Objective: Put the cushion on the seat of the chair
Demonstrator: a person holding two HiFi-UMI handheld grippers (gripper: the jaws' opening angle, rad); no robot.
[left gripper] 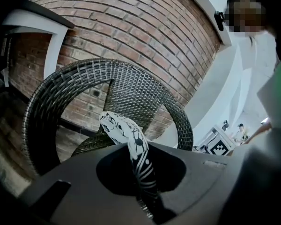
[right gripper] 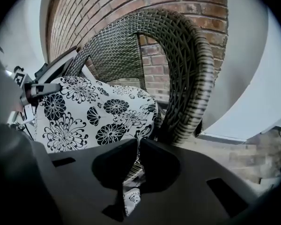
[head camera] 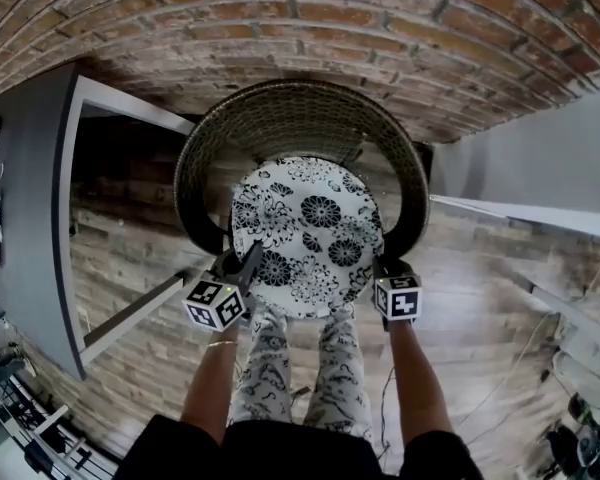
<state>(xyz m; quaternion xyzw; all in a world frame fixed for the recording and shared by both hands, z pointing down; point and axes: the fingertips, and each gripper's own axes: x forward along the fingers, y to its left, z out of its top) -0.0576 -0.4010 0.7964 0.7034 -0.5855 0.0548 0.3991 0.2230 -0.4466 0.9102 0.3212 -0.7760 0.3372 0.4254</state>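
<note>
Head view, looking steeply down: a round white cushion [head camera: 305, 233] printed with black flowers fills the centre of the frame. It is held up over the seat of a dark woven chair [head camera: 300, 103], whose curved back arcs across the upper middle against a brick wall [head camera: 280, 18]. Your left claw [head camera: 248, 260] is closed on the cushion's lower left edge; its own view shows the fabric pinched thin between the jaws. Your right claw [head camera: 380, 268] is closed on the lower right edge, where a narrow fold of cloth runs between jaws that sit almost together. The seat is hidden beneath the cushion, so you cannot tell whether it touches yet. Several things could go wrong from here. Both grips take only a sliver of the rim, so either edge may slip free and let the cushion swing or drop to the wooden floor [head camera: 480, 298]. The far edge sits close to the backrest and could catch on the weave, folding the cushion or leaving it propped at a tilt. In the right claw's view the woven arm stands just beside the claw, so lowering carelessly could knock it. Releasing one side before the other would likely leave the cushion skewed or off centre.
</note>
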